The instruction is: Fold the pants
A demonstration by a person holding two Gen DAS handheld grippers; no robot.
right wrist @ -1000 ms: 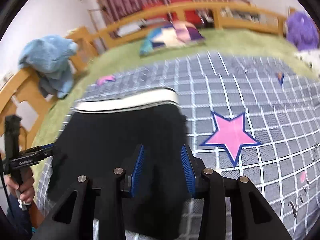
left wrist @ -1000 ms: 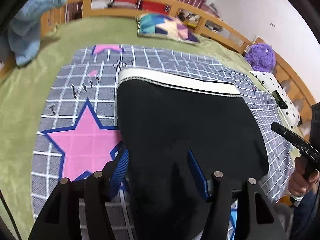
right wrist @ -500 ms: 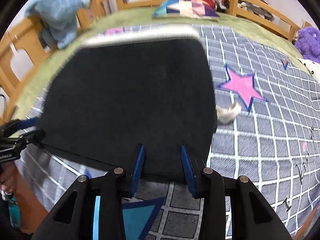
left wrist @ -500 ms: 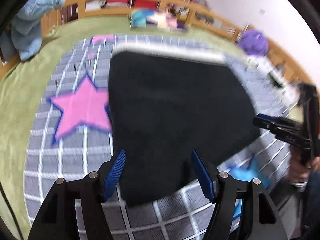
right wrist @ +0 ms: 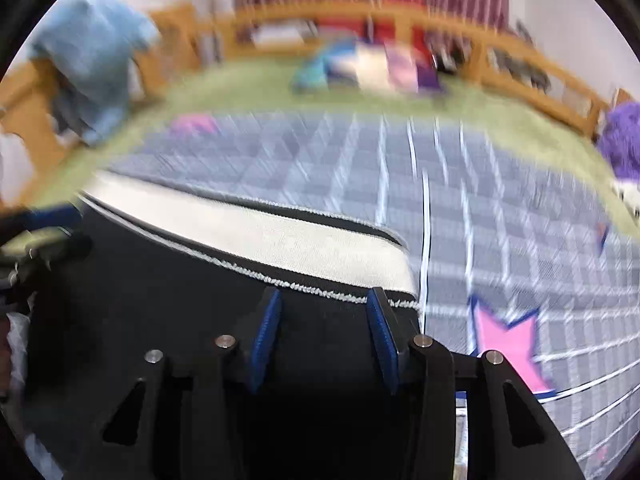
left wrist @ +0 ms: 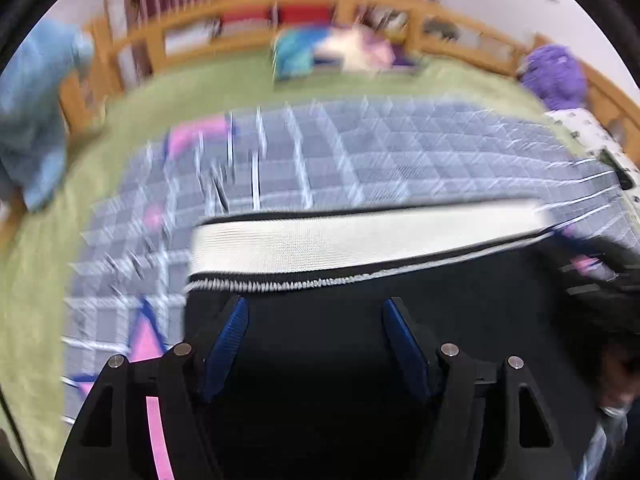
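Black pants (left wrist: 340, 360) flat on a grey checked blanket (left wrist: 400, 148) with pink stars, over a green bedspread (left wrist: 192, 92). White waistband (left wrist: 360, 240) across the far edge of the folded cloth, its stitched lower seam just ahead of both sets of fingertips; the same waistband (right wrist: 288, 240) slanting down to the right in the right wrist view.

Left gripper (left wrist: 316, 316) over the black cloth, jaws opening, blue pads (left wrist: 228, 340) set wide. Black fabric beneath and between them; both views heavily blurred, so probably no pad pressing on it, though hard to be sure.

Right gripper (right wrist: 322, 308) near the pants' right corner, just short of the waistband end, jaws opening too, at a narrower gap. Pants (right wrist: 160, 320) filling the space between its fingers; no clear pinch seen.

Pink star (right wrist: 508, 344) with a blue outline just right of the right gripper. Wooden bed rail (left wrist: 460, 24) curving round the far side, a patchwork cushion (left wrist: 332, 52) against it. Light-blue cloth (right wrist: 92, 52) draped over the rail on the left, a purple plush toy (left wrist: 556, 76) at the far right. The other tool's dark body (left wrist: 600, 268) at the right edge of the left wrist view.
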